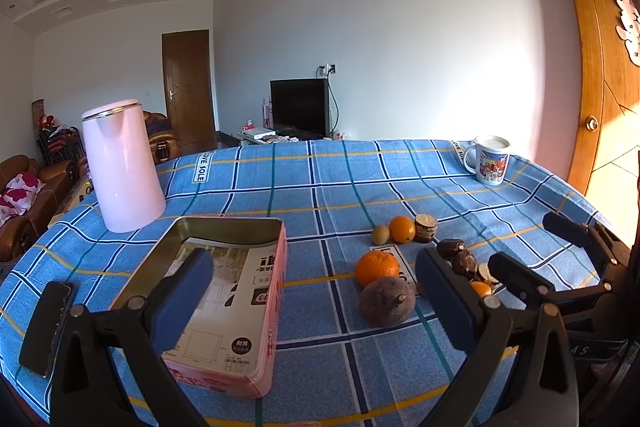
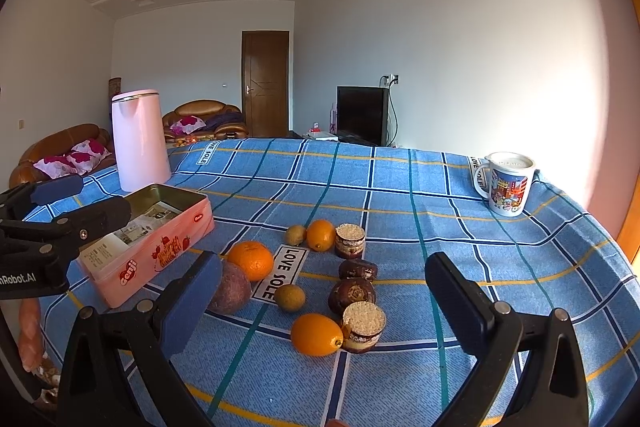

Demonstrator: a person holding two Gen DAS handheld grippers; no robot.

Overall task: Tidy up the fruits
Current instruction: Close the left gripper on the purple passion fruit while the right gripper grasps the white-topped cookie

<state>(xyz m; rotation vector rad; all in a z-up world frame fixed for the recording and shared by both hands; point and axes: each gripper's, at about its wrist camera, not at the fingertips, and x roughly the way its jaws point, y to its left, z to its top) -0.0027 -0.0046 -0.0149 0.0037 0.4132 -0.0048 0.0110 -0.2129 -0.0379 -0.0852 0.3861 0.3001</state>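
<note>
Here, a blue checked tablecloth [image 2: 400,195] bears fruit.

In the left wrist view, the left gripper's right finger [image 1: 448,291] covers part of the dark snack cakes [image 1: 460,261] and most of one small orange fruit [image 1: 480,289]. Its left finger [image 1: 182,301] hides part of the pink tin's [image 1: 276,307] inside (label print too small to read). The phone [image 1: 46,327] is partly blocked.

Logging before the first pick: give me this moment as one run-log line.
left tool: open, empty | right tool: open, empty | pink tin: no fruit inside | fruits on tablecloth
</note>
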